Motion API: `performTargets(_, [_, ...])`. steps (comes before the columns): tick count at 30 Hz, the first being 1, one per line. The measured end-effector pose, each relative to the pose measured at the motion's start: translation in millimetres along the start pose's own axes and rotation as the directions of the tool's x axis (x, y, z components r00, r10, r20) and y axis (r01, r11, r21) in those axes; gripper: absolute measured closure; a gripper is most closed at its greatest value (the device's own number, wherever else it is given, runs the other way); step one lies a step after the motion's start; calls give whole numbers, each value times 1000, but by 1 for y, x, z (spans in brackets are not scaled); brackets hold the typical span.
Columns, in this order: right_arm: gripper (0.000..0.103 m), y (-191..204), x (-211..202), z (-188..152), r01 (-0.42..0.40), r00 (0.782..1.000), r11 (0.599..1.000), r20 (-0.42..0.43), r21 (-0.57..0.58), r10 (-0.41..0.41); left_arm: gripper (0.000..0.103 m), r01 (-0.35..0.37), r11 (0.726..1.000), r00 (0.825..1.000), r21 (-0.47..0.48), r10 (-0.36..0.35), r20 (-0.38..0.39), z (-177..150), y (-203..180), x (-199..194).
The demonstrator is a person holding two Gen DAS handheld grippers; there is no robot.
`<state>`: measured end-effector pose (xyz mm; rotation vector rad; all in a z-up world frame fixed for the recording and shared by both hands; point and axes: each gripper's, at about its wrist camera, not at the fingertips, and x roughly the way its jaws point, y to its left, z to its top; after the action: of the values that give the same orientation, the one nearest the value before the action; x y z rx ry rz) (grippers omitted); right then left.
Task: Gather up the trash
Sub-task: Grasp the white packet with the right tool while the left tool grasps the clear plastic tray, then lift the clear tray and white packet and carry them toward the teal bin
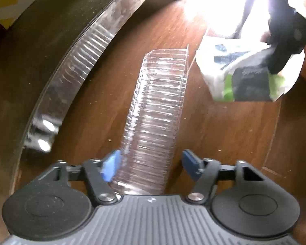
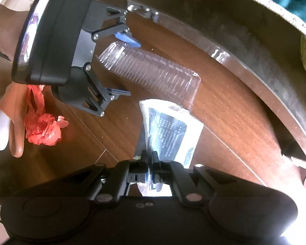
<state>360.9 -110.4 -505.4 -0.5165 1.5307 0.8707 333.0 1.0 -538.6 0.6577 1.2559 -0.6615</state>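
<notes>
Left wrist view: left gripper (image 1: 151, 161) has its blue-padded fingers (image 1: 110, 167) spread wide on either side of a clear ribbed plastic container (image 1: 157, 110), long and trough-shaped, lying on the brown wood-grain floor (image 1: 234, 132). One pad sits just beside the container wall; contact cannot be confirmed. A curved transparent ridged edge (image 1: 79, 55) arcs along the left, blurred, its nature unclear. Right wrist view: right gripper (image 2: 150, 163) is pinched closed on a white crinkled plastic wrapper (image 2: 171, 130) bearing a dark printed panel; the text is unreadable. The wrapper's far corner touches the container's end. A crumpled red plastic bag (image 2: 42, 126) hangs near the person's hand (image 2: 14, 110), partly hidden behind the left gripper body. Glare washes out the left view's upper right.
</notes>
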Motion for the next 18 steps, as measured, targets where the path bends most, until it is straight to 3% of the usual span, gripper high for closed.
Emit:
performTargets(3, [101,-1,-2,0,-2,1000,1000,-1,0,2,60,10,1000,1000,-29,-11,-13,-2,2,-3])
performTargets(11, [101,2,-14,-1,11,1000,999,-8,34,-11,61,16,979,995,-201,-35,-90,-14,17,-24])
performTargets(18, [101,25,-60,3,57,998,998,30,38,-58,61,10,952,994,-306,-43,-102,-19,26,-95])
